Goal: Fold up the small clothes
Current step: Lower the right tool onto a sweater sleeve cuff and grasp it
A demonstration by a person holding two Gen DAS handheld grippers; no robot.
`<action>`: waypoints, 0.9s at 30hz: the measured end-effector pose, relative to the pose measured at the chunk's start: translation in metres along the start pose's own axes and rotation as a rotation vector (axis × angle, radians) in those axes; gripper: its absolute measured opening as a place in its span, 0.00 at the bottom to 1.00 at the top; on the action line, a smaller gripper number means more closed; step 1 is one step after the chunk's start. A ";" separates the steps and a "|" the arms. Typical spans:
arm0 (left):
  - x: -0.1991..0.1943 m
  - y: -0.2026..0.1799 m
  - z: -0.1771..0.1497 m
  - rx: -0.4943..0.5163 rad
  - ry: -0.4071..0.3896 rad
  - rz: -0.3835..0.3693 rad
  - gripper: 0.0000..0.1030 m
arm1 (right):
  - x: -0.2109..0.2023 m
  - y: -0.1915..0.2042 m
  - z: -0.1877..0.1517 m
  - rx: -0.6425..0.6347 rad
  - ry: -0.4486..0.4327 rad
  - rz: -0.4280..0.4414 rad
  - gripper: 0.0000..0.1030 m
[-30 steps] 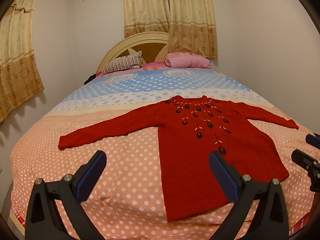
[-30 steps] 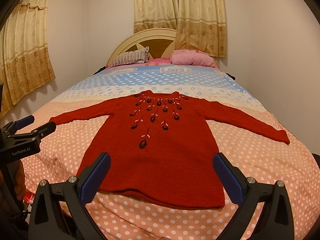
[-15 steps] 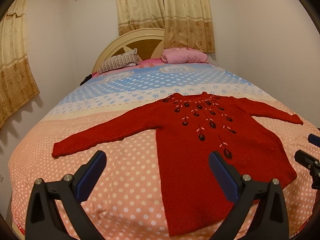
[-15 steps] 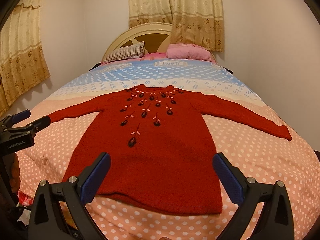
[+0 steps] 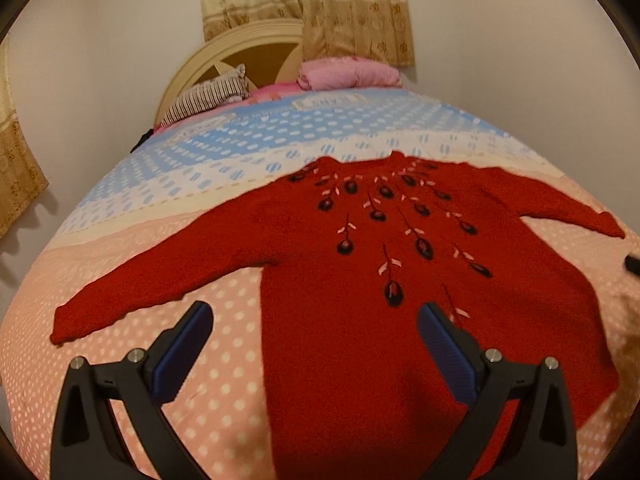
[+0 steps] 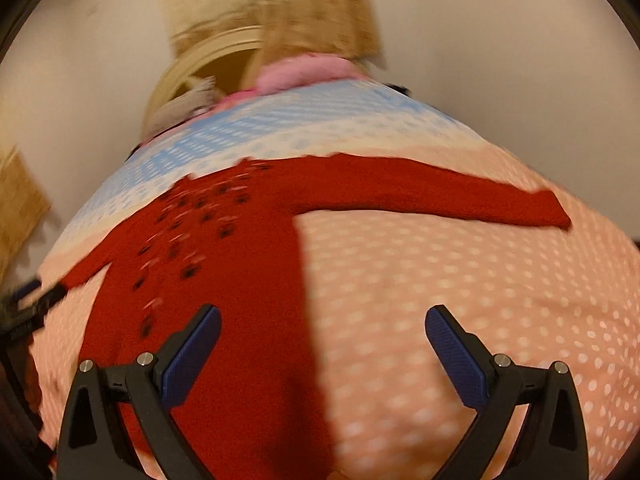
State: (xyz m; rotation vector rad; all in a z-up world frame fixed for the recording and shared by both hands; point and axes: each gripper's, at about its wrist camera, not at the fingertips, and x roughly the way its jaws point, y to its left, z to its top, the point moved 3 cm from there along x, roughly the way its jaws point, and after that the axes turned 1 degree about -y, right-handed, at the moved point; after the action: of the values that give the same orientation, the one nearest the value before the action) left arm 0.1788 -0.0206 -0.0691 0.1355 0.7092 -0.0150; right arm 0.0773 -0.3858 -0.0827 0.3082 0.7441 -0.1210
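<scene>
Across the dotted bed (image 5: pixel 168 360) a red sweater (image 5: pixel 360 340) lies flat, sleeves spread. Left tool (image 5: pixel 316 344) and right tool (image 6: pixel 322 344) hover spread wide, empty. A grab catching the bedsheet with the knit would likely drag and bunch the fold.

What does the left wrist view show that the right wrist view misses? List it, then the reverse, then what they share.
Only the left wrist view: the sweater's left sleeve in full, sharp flower embroidery, and a striped pillow that reads clearly.
Only the right wrist view: the left gripper at the frame's edge, blurred.
Both: the red sweater spread flat on the dotted bedspread, its right sleeve, a pink pillow, and each view's own open gripper, the right gripper included.
</scene>
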 end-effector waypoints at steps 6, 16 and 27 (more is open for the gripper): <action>0.036 -0.006 0.005 0.022 0.037 0.046 1.00 | 0.033 -0.104 0.038 0.206 0.016 -0.090 0.99; 0.064 -0.008 0.008 0.048 0.066 0.068 1.00 | 0.064 -0.229 0.082 0.412 -0.001 -0.282 0.86; 0.074 -0.007 0.013 0.050 0.079 0.060 1.00 | 0.114 -0.259 0.091 0.402 0.124 -0.284 0.29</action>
State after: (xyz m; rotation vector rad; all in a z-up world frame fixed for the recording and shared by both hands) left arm 0.2424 -0.0272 -0.1085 0.2065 0.7835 0.0301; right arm 0.1635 -0.6601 -0.1581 0.5953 0.8834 -0.5277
